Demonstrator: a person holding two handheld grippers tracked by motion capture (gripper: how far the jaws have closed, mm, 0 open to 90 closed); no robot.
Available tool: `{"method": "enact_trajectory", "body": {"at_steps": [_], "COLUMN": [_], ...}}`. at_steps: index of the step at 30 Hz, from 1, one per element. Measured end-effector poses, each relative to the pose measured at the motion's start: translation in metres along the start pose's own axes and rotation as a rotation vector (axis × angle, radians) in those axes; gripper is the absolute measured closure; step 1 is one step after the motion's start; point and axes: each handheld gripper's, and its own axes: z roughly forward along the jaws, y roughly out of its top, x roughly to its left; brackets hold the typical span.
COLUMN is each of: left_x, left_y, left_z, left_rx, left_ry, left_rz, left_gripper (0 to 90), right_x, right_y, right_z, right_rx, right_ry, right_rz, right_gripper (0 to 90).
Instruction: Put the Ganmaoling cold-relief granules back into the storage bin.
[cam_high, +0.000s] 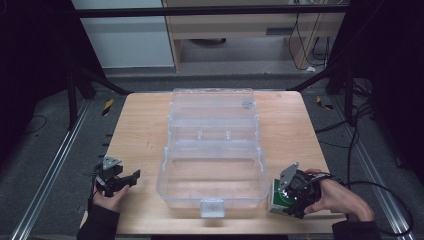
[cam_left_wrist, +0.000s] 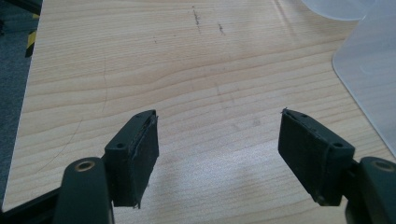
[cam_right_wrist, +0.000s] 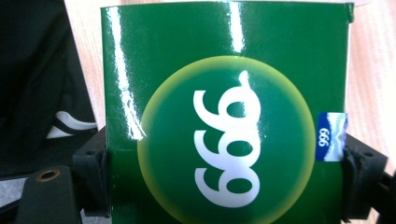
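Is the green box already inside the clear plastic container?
No, the green box sits on the wooden table beside the clear plastic container, clamped in the right gripper.

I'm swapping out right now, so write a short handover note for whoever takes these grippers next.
Right gripper: shut on the glossy green cardboard box with white 999 print, at the near right table corner.
Left gripper: open, nothing between its jaws, over bare wooden table at near left.
Clear plastic storage case: open at table centre, nothing visible inside.
Done: box gripped.
Left: probably placing the box into the case, perhaps closing the lid.
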Motion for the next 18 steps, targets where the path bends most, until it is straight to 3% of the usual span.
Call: {"method": "enact_trajectory", "body": {"at_steps": [13, 18], "left_x": [0.0, 0.0], "left_y": [0.0, 0.0], "left_z": [0.001, 0.0], "left_rx": [0.006, 0.006], "left_ry": [0.001, 0.002], "left_rz": [0.001, 0.001], "left_gripper": [28.5, 28.5], "right_x": [0.005, 0.005], "right_y": [0.001, 0.004], "right_z": [-0.029, -0.047], "right_rx": [-0.037, -0.058], "right_ry": [-0.015, -0.043], "right_rz": [0.02, 0.018], "right_gripper": [16.2, 16.2]}}
